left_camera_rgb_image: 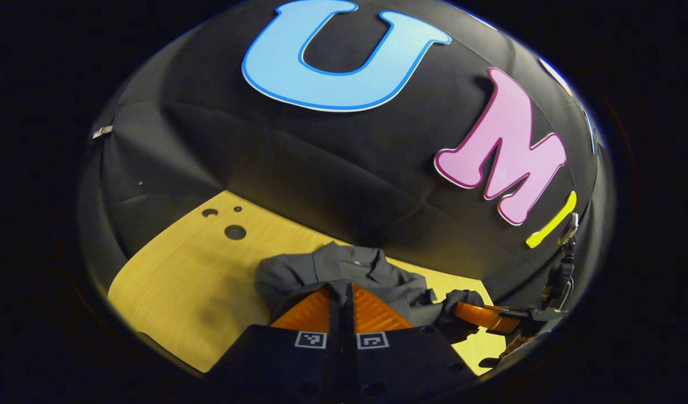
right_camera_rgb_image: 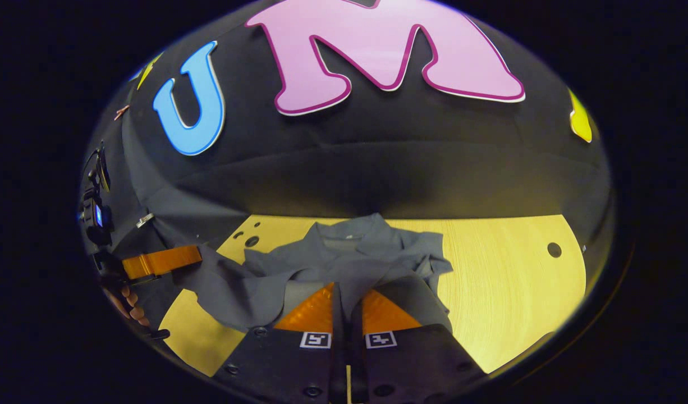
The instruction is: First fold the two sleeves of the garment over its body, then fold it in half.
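Left gripper view | left gripper point(left_camera_rgb_image: 344, 297) jaws pinched on garment point(left_camera_rgb_image: 355, 272) | right gripper point(right_camera_rgb_image: 347, 300) likewise, cloth lifted.

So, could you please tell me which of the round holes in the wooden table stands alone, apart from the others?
The single hole right of the grey garment in the right gripper view; the other holes cluster together on the garment's left side.

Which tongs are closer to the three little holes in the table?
Left. The left tongs grip the shirt just beside the holes; the right tongs hold its other side, farther off.
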Action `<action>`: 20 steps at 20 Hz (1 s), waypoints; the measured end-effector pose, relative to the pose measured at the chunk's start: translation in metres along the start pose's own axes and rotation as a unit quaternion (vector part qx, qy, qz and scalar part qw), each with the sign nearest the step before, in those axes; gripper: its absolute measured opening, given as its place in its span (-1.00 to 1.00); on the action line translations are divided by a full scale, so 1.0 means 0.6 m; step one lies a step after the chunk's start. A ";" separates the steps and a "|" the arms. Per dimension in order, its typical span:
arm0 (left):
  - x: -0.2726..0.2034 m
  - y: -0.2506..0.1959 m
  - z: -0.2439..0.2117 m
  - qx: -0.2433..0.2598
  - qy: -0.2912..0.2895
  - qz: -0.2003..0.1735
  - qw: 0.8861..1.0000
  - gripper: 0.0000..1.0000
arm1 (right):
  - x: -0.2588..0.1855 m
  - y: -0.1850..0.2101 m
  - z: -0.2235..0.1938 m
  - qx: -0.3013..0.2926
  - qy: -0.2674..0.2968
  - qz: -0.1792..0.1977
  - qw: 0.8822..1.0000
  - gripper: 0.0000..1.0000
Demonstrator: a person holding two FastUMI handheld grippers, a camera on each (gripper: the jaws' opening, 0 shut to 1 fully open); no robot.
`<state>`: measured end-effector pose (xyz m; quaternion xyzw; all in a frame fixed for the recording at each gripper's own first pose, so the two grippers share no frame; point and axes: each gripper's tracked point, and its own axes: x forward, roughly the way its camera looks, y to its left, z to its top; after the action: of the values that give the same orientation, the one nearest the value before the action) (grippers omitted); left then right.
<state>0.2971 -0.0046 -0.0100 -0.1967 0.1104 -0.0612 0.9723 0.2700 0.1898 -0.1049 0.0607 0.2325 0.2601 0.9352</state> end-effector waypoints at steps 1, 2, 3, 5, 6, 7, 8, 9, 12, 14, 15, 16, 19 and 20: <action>0.023 0.003 0.010 0.006 -0.006 0.000 1.000 -0.89 | 0.018 -0.006 0.010 0.001 -0.006 -0.002 1.000 -0.86; 0.045 0.010 0.019 0.014 -0.010 0.002 1.000 -0.89 | 0.036 -0.011 0.020 0.000 -0.012 -0.005 1.000 -0.85; 0.069 0.016 0.025 0.023 -0.015 0.005 1.000 -0.89 | 0.053 -0.019 0.027 -0.003 -0.019 -0.009 1.000 -0.85; 0.113 0.032 0.039 0.030 -0.023 0.011 0.999 -0.89 | 0.086 -0.037 0.037 -0.008 -0.028 -0.019 0.999 -0.85; 0.135 0.042 0.042 0.030 -0.025 0.016 0.999 -0.89 | 0.102 -0.044 0.039 -0.009 -0.032 -0.024 0.999 -0.85; 0.158 0.057 0.044 0.031 -0.029 0.022 0.999 -0.90 | 0.119 -0.049 0.041 -0.010 -0.036 -0.028 0.999 -0.86; 0.180 0.068 0.045 0.033 -0.028 0.025 0.999 -0.90 | 0.137 -0.054 0.040 -0.013 -0.040 -0.031 0.999 -0.86; 0.202 0.080 0.038 0.034 -0.023 0.028 0.999 -0.90 | 0.152 -0.057 0.040 -0.021 -0.044 -0.033 0.998 -0.86; 0.255 0.102 0.017 0.043 -0.013 0.043 0.998 -0.90 | 0.193 -0.071 0.032 -0.070 -0.055 -0.045 0.995 -0.86; 0.276 0.114 -0.005 0.065 0.000 0.058 0.996 -0.84 | 0.211 -0.082 0.021 -0.076 -0.056 -0.056 0.994 -0.70; 0.282 0.116 -0.017 0.078 0.010 0.066 0.995 -0.77 | 0.216 -0.085 0.019 -0.074 -0.057 -0.061 0.994 -0.47; 0.282 0.116 -0.024 0.090 0.018 0.074 0.993 -0.71 | 0.216 -0.088 0.020 -0.077 -0.061 -0.066 0.993 -0.24; 0.273 0.092 -0.020 0.105 0.018 0.062 0.992 -0.17 | 0.196 -0.099 0.052 -0.089 -0.084 -0.076 0.990 0.39; 0.262 0.090 -0.012 0.111 0.013 0.062 0.992 0.05 | 0.186 -0.101 0.057 -0.087 -0.087 -0.076 0.989 0.42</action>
<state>0.4519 0.0163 -0.0677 -0.0796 0.1271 -0.0150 0.9886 0.3977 0.1956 -0.1338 -0.0159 0.1305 0.2012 0.9707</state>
